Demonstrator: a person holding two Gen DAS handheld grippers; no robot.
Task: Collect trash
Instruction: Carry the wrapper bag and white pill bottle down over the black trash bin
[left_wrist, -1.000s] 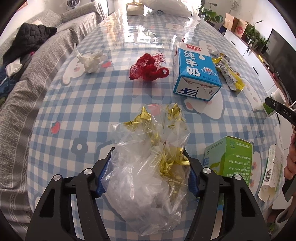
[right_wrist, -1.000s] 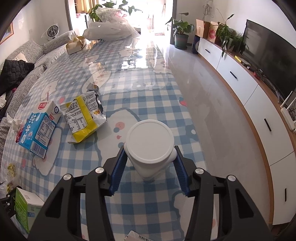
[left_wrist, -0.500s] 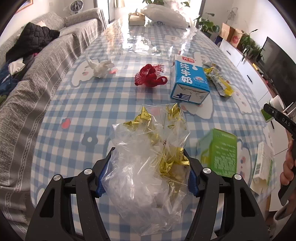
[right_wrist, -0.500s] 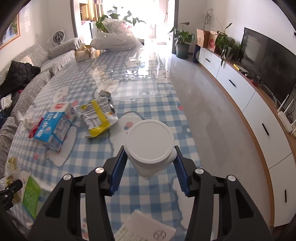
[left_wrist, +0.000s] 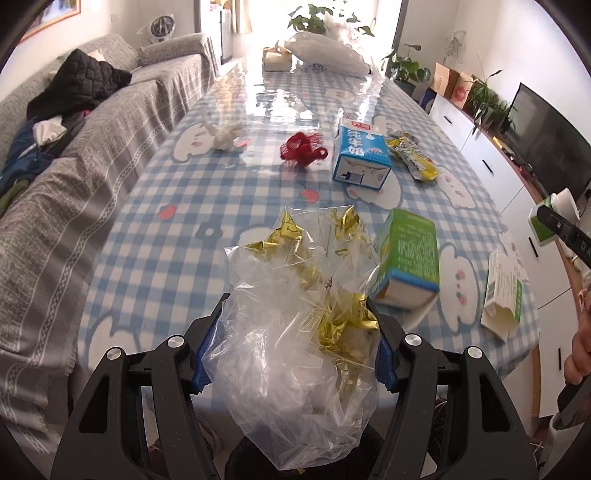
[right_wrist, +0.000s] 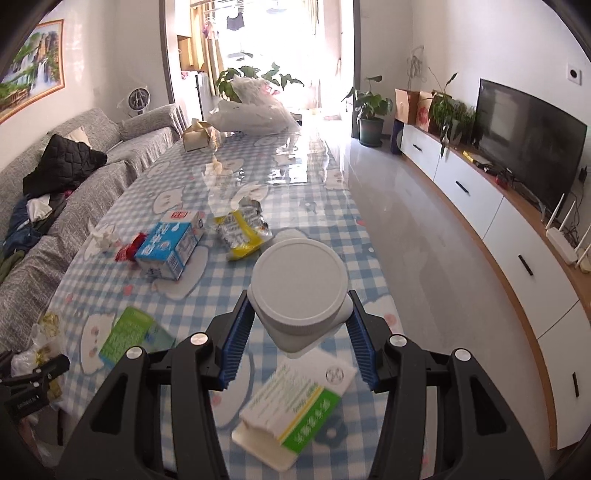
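left wrist view: my left gripper clamps a clear plastic bag stuffed with gold foil wrappers, held above the near edge of the checked table; right wrist view: my right gripper pinches a white lidded cup between its blue pads, above the table; on the cloth lie a blue milk carton, a yellow snack wrapper, a green carton and a green-and-white box just below the cup.
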